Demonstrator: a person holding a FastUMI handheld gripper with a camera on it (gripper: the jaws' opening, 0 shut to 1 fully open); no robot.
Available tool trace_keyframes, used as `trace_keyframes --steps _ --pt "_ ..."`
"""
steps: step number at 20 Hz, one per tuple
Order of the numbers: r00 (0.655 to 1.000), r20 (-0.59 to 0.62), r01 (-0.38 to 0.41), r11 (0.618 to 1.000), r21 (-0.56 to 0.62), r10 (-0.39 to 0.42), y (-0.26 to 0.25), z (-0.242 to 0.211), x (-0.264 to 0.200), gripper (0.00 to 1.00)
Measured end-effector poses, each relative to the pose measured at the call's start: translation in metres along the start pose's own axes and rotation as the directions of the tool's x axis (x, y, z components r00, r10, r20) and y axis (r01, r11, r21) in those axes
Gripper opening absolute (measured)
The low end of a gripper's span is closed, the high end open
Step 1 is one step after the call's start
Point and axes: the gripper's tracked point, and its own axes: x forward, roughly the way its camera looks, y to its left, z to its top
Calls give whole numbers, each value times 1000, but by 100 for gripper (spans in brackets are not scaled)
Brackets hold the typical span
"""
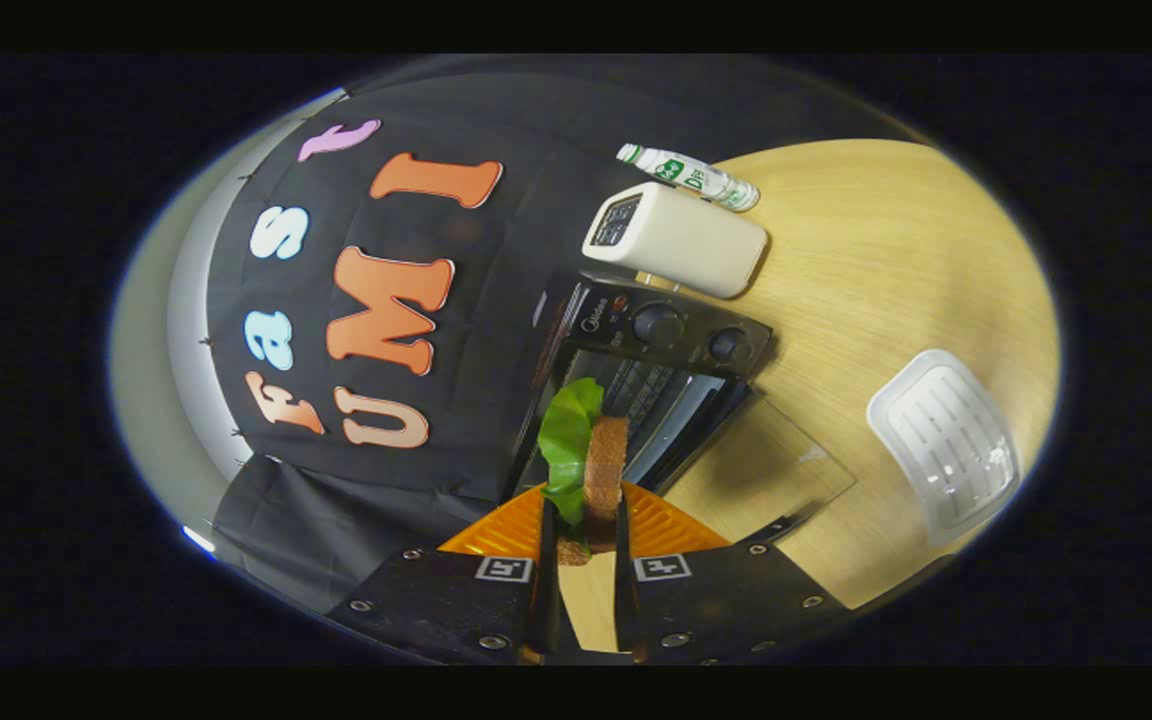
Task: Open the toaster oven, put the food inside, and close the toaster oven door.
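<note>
The gripper (584,545) pinches a sandwich (604,470) with a lettuce leaf between both fingers, its long axis pointing straight ahead. Just beyond it gapes the toaster oven (651,385), its glass door (756,470) folded down flat on the tabletop (886,290). Off to one side lies a white tray (946,445); behind the oven stand a cream toaster (676,238) and a bottle (688,177).

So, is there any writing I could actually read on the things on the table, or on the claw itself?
Nothing reads clearly.
Bottle: green print on its label, too blurred to read.
Toaster oven: small white mark beside the knobs, too small to read.
White box: dark panel at one end, nothing legible.
Claw, shut on the sandwich: two square black-and-white markers, patterns rather than words.
</note>
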Motion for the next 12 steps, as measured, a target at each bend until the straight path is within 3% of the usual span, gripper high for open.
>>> trace_keyframes --steps 12 --pt "993 86 -86 988 129 75 8 -16 94 23"
